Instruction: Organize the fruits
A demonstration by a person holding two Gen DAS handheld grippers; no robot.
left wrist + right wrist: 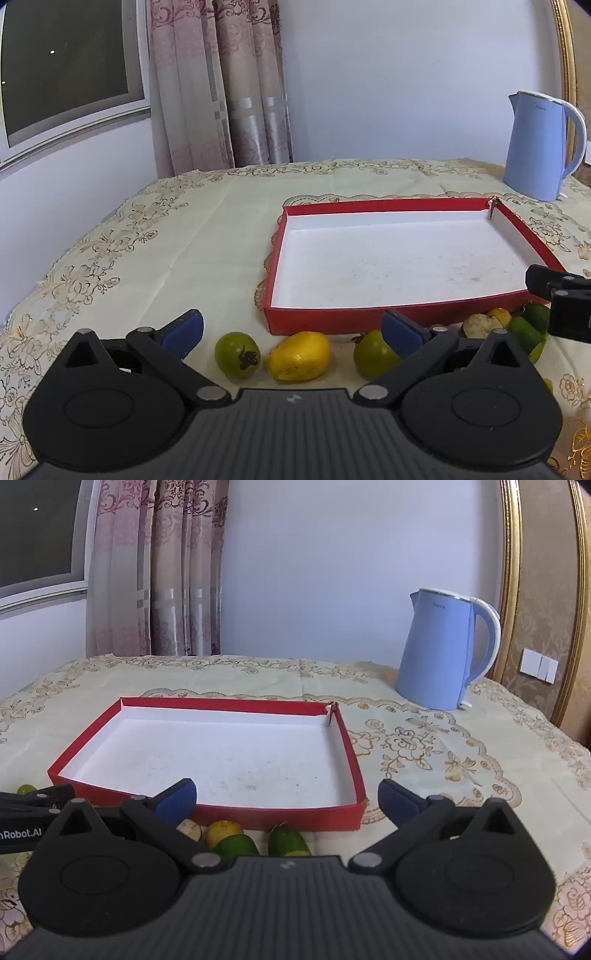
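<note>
Hovering both wide-open, empty tools, left gripper [291, 328] and right gripper [286, 799], over the fruits [298, 356] lined up along the near wall of the empty red tray [388, 319], ready to load it.

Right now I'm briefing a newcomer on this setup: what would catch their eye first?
The shallow red box with its bare white floor, mid-table on the floral tablecloth. Next, the row of fruit along its near wall: two green tomatoes, a yellow fruit between them, more green and yellow pieces further right. A pale blue kettle stands behind, right.
</note>
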